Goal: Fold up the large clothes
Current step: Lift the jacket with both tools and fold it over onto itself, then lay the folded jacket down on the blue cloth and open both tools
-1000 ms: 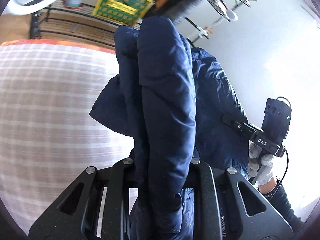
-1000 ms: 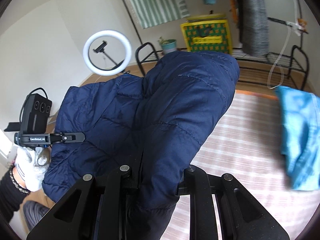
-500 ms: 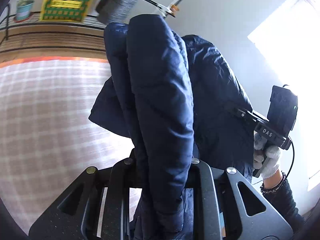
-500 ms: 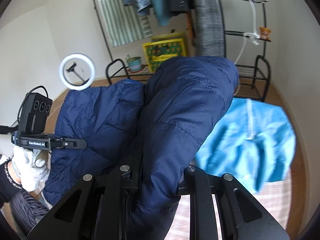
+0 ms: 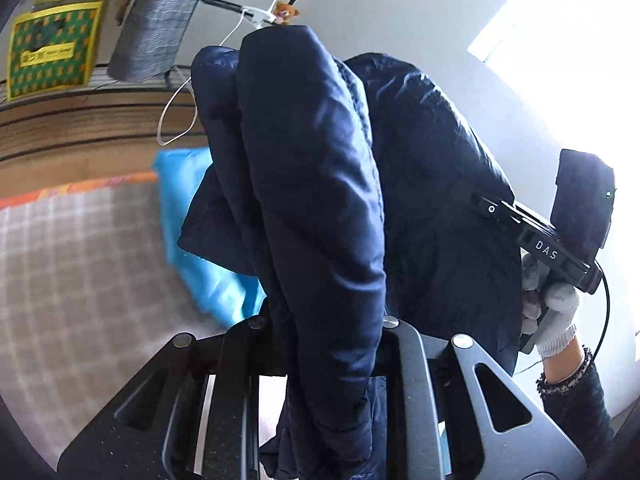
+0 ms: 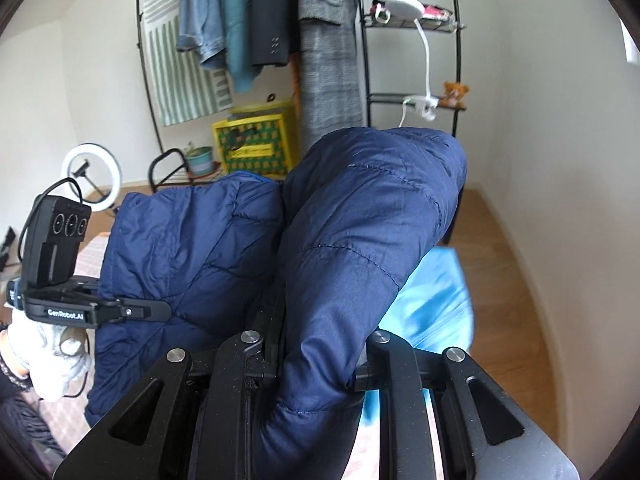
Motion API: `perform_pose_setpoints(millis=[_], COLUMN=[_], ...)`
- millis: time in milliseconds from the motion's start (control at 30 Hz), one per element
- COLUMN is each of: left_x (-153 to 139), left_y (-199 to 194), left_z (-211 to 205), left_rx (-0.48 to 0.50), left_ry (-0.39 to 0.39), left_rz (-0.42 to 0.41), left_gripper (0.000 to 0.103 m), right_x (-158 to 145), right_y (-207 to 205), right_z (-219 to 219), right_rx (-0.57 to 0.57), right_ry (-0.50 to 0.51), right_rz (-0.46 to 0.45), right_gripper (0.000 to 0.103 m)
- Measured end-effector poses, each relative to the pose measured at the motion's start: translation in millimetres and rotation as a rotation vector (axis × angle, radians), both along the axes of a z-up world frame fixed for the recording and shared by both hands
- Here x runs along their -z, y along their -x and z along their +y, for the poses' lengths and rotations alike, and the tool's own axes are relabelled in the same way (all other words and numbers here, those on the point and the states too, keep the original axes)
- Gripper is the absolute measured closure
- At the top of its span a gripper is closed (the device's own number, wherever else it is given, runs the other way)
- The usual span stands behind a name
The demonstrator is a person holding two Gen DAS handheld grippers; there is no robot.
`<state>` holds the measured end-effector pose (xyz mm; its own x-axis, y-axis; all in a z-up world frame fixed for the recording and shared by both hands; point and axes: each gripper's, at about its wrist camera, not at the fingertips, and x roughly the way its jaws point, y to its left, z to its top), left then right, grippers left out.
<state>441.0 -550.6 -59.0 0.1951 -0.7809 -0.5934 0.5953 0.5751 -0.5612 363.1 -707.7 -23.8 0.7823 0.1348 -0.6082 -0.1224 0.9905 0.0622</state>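
A navy blue quilted puffer jacket [image 6: 352,240]. Behind it lies a bright sky-blue garment [image 5: 188,216] on a cover of pale pink-and-white plaid [image 5: 80,272]. Black tongs [image 6: 316,364]. A yellow-and-green patterned crate [image 6: 254,148].

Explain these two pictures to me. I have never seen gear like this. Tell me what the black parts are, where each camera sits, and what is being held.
No robot here: a person holds a two-finger gripper in each hand, with a fisheye camera on each looking along the fingers. The black parts at the bottom are those grippers. One picture comes from the left gripper, the other from the right gripper. Each is shut on a bunch of the same navy puffer jacket, held up in the air. Each view also shows the other gripper and its white-gloved hand at the side. Below lies a checked surface with a bright blue garment on it. Behind stands a clothes rack.
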Motion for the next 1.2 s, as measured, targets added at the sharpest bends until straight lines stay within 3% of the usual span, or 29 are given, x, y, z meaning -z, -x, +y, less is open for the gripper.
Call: perform_pose_setpoints(millis=[167,333,767,900,1000,1133,1200], left_x=[1,16,97,108,108,110,111], left_y=[-31,-60,-96,-97,-95,-92,-94], left_z=[-26,-41,-40,-31,-33,-33,-31], left_rx=[-0.01,-0.036,-0.098,-0.107,-0.106,-0.125,-0.139], left_ry=[-0.001,-0.014,-0.039,-0.027,-0.056,-0.063,-0.054], left_rz=[-0.04,-0.038,0.011,0.044,0.017,0.023,0.048], left_gripper=[0.084,0.084,0.084,0.084,0.082,0.079,0.076], right_x=[-8,4,79,95,101,99,89], right_y=[-28,-60,-132,-143,-141,-134,-124], right_z=[-25,-33,-48,-67,-72,-77,-84], right_rx=[0.021,0.014,0.016,0.121,0.187,0.311,0.358], right_ry=[0.025,0.08,0.196,0.225,0.266,0.403,0.379], right_rz=[-0.041,-0.04,0.039,0.092,0.112,0.105,0.09], right_gripper=[0.085,0.085,0.084,0.069,0.059,0.053,0.053])
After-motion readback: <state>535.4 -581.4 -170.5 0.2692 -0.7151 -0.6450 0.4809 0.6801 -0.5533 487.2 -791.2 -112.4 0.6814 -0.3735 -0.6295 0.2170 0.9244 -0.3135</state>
